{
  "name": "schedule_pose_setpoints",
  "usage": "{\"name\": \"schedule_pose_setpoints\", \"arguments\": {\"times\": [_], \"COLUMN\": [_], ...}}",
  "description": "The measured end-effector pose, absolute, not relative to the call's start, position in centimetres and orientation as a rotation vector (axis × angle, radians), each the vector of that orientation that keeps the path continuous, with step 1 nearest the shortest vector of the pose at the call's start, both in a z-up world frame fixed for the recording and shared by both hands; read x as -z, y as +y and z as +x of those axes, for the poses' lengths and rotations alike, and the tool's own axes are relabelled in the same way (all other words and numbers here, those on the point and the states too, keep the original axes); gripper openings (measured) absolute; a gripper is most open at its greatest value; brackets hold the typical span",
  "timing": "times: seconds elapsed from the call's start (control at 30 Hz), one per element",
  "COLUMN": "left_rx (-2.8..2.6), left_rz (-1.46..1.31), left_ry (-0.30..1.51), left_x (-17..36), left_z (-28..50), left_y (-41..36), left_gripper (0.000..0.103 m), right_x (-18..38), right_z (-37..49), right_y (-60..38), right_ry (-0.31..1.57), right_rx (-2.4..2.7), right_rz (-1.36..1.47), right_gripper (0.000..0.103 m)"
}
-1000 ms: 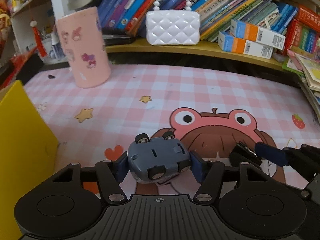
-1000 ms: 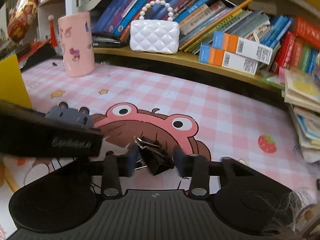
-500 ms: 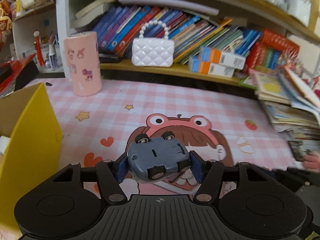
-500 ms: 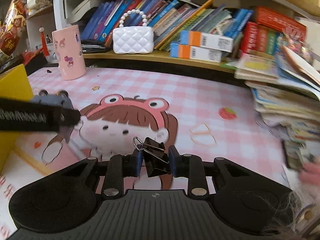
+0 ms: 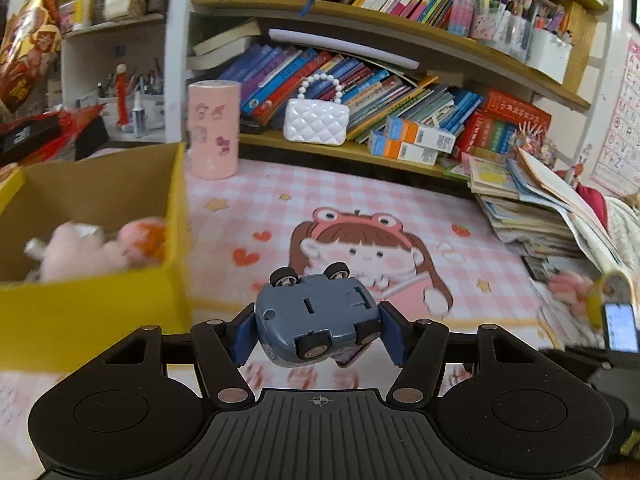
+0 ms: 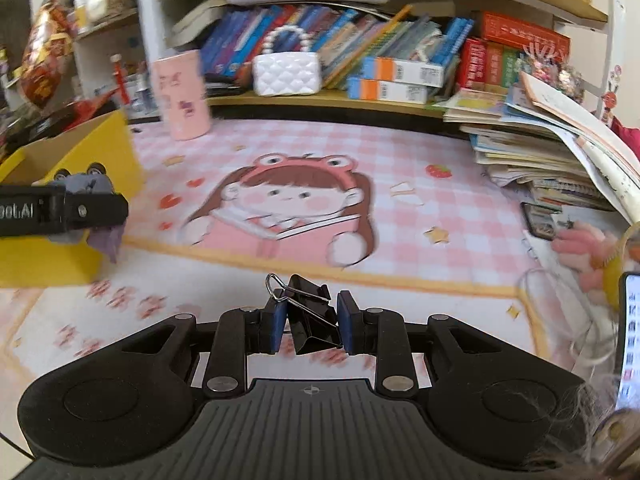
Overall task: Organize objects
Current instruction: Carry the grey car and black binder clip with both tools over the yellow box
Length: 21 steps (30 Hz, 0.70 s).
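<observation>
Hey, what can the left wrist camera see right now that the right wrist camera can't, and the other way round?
Only the left wrist view shows the plush toys inside the yellow box, and the toy car's underside in the left gripper. Only the right wrist view shows the binder clip in the right gripper. Both show the pink cup, white purse and pink mat.

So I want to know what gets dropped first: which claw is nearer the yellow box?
Left. The left claw, gripping the toy car, sits beside the yellow box; the right claw, holding the binder clip, is farther off.
</observation>
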State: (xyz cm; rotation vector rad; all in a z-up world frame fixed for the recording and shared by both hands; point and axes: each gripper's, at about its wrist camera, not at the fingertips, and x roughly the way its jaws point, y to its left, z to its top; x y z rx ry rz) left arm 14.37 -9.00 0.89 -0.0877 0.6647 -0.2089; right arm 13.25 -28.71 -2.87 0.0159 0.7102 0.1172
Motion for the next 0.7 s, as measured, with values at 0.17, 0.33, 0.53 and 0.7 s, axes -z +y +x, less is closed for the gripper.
{"name": "schedule_pose_setpoints", "arguments": {"times": [0.17, 0.33, 0.53, 0.7], "left_rx": [0.192, 0.152, 0.115, 0.113], "left_rz": [-0.085, -0.080, -0.101, -0.096], "left_ry": [0.674, 0.681, 0.680, 0.680], "left_x": [-0.6, 0.0, 0.2, 0.3], "left_z": [10.1, 7.1, 4.3, 2.2], "left_y": [-5.4, -1.4, 2.5, 4.7], "left_gripper": [0.062, 0.062, 0.062, 0.062], "right_x": [2.1, 2.0, 2.2, 2.3], "right_z": [10.2, 7.1, 4.3, 2.6], "right_y": [-25.0, -21.1, -17.3, -14.4], "right_ry": [0.718, 0.736, 0.745, 0.737], "right_rx": [-0.151, -0.190, -0.229, -0.256], "right_rz": [0.028, 0.011, -0.027, -0.038], "right_gripper": [0.025, 0.025, 0.025, 0.025]}}
